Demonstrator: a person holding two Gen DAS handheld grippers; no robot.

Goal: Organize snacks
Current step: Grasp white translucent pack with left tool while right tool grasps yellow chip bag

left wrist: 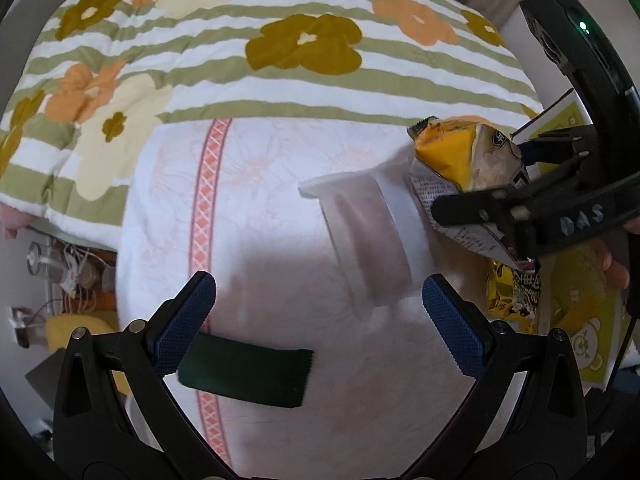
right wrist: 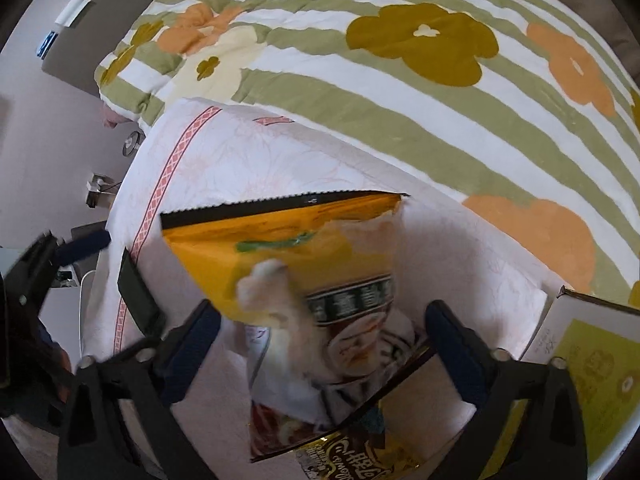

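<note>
A yellow snack bag with a torn top corner hangs between the wide-apart fingers of my right gripper, blurred; no finger visibly pinches it. It also shows in the left wrist view, beside the right gripper. A white storage bin stands on the bed just left of that bag. My left gripper is open and empty above the white sheet. A dark green snack pack lies by its left finger and shows in the right wrist view.
A yellow bear-print box with a gold snack pack sits at the right; its edge shows in the right view. A flowered striped quilt covers the far bed. The bed's left edge drops to floor clutter.
</note>
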